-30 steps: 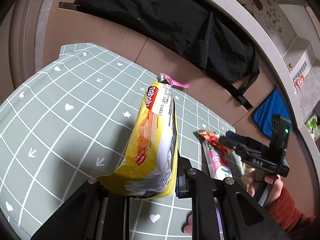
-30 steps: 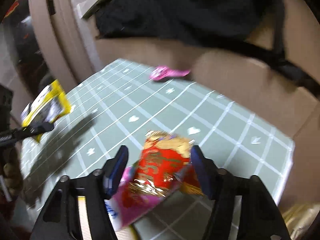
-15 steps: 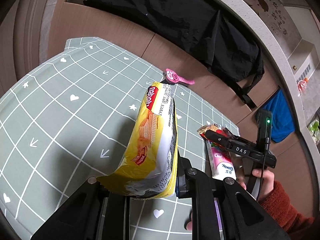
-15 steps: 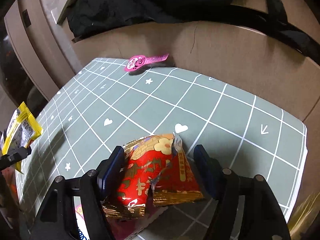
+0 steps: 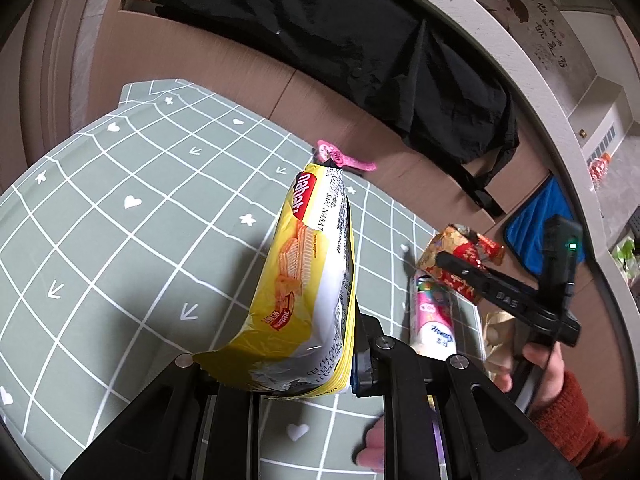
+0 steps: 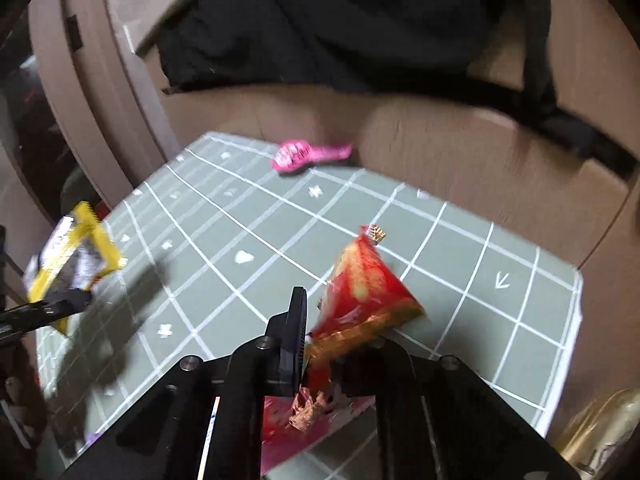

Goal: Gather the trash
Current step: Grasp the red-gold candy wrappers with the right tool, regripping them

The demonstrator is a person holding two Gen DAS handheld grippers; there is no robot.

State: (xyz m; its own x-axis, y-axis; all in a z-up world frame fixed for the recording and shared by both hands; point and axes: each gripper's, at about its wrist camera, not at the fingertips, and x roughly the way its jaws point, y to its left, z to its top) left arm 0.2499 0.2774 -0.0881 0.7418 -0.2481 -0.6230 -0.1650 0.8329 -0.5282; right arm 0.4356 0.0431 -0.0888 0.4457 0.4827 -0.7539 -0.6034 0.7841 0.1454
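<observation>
Glossy plastic yellow wafer pack, crinkly foil red wrapper — matt black cloth bag

Even indoor light, fisheye-dark corners — right wrist view motion-blurred, left sharp.

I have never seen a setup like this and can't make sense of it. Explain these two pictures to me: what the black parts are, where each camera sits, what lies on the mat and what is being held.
There is no robot here. A person holds a hand-operated two-finger gripper in each hand, and each gripper carries a wide-angle camera looking along its fingers, so the black shapes at the bottom are the grippers themselves.

The left wrist view shows the left gripper shut on a yellow wafer packet. It also catches the right gripper and the person's hand.

The right wrist view is blurred; there the red and gold wrapper is clamped and raised.

On the green grid mat lie a small pink wrapper at the far edge and a pink tissue pack.
</observation>
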